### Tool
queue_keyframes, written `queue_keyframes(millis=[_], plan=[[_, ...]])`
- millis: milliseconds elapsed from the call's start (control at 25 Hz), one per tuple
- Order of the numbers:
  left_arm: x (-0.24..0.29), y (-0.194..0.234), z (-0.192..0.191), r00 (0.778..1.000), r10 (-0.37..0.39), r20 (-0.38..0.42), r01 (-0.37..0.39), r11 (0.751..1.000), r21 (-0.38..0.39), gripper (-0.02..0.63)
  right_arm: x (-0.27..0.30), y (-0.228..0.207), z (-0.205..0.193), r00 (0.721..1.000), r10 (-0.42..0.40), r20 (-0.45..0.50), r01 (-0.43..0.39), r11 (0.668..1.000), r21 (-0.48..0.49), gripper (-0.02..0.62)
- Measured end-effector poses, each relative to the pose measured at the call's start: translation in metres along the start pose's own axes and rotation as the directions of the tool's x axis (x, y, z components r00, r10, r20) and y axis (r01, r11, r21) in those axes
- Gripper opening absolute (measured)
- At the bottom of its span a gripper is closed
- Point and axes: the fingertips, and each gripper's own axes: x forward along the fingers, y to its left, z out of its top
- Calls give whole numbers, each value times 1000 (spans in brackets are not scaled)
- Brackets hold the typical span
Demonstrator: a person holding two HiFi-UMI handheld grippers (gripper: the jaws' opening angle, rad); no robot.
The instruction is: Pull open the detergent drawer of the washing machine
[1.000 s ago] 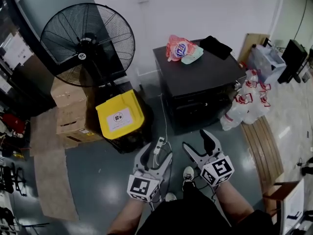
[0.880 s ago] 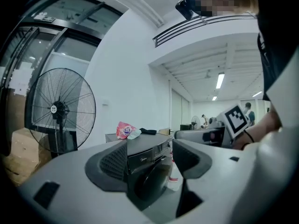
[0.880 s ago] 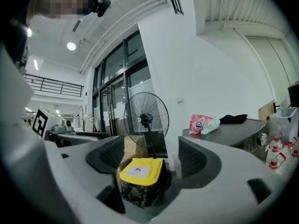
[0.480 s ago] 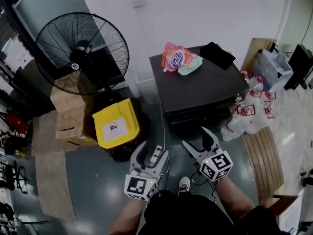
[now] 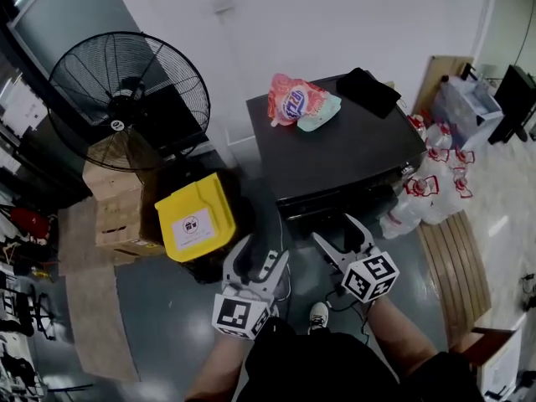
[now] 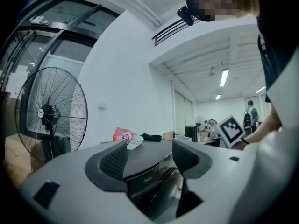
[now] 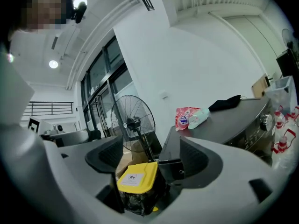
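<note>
Both level, my left gripper (image 5: 261,256) and right gripper (image 5: 339,234) gape empty; black boxy washing machine (image 5: 335,153) at twelve o'clock.

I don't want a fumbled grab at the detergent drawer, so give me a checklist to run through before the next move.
1. Left gripper open and empty: ok.
2. Right gripper open and empty: ok.
3. Grippers at the washing machine front: not ok, both hang short of it.
4. Drawer picked out on the dark front panel: cannot tell.
5. Detergent bag and black cloth lie back from the front edge: ok.
</note>
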Motion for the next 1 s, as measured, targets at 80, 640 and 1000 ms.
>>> queue_keyframes(millis=[80, 640, 1000], plan=[[7, 2, -3, 1000, -24, -4, 24, 1000, 5, 276, 5, -6, -5, 1000, -18, -9, 18, 999, 30, 385], [41, 25, -30, 975, -210, -78, 210, 978, 0, 276, 55, -45, -75, 982, -168, -83, 186, 929, 321, 388], [57, 37, -63, 940, -319, -119, 317, 948, -35, 276, 79, -72, -126, 974, -214, -74, 208, 713, 670, 427]])
